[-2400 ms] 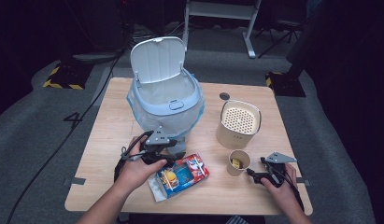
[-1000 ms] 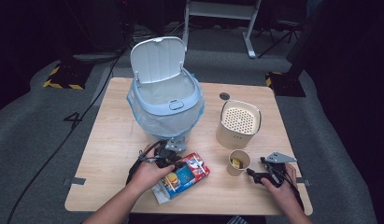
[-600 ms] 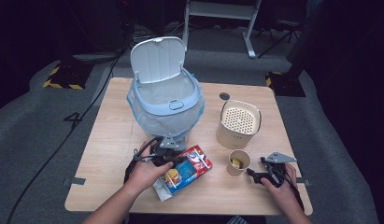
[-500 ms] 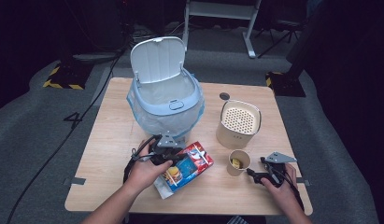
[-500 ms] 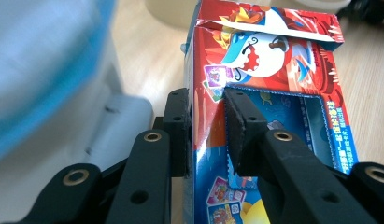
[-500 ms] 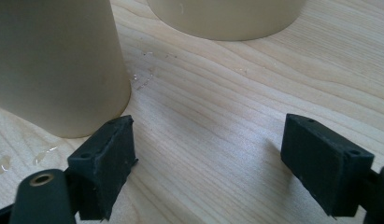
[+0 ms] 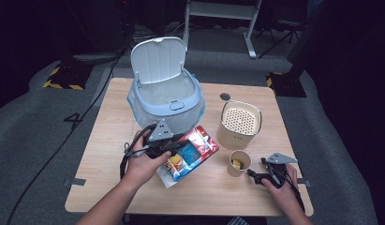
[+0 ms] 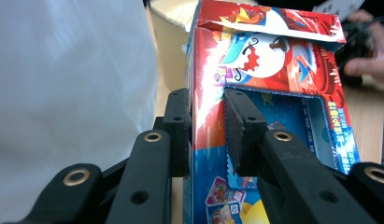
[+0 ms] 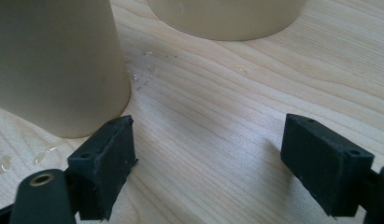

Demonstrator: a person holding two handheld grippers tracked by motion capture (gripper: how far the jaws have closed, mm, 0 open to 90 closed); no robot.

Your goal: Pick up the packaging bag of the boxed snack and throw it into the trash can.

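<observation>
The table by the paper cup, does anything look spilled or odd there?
Yes. Small clear droplets and a wet smear lie on the wooden table beside the paper cup, just ahead of the open right gripper. It looks like a slight spill.

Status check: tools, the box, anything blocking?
Left tool clamped on colourful box. Right tool open beside paper cup. Open-lidded bin just beyond box.

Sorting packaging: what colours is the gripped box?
Red and blue box, clearest in the left gripper view.
</observation>
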